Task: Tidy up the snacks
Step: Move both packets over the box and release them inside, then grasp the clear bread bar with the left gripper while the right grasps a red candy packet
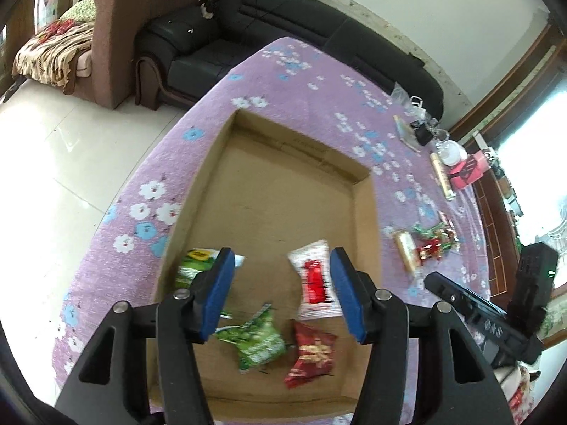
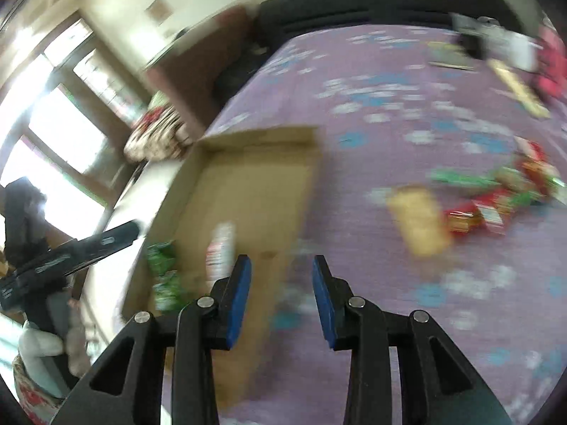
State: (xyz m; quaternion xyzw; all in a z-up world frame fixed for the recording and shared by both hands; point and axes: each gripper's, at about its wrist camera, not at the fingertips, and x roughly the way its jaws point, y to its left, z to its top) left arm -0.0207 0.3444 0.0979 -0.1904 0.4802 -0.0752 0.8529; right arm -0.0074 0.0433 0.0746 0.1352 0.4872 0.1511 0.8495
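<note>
On the purple cloth, a shallow cardboard box holds crinkled snack packets.

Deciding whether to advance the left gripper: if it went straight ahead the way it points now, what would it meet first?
Probably the bare floor of the cardboard box. The open left gripper points down into it, between the green packet and the white-and-red packet. Depth is unclear, so either packet could brush a finger.

A black sofa stands beyond the purple flowered tablecloth, beside a brown armchair.
</note>
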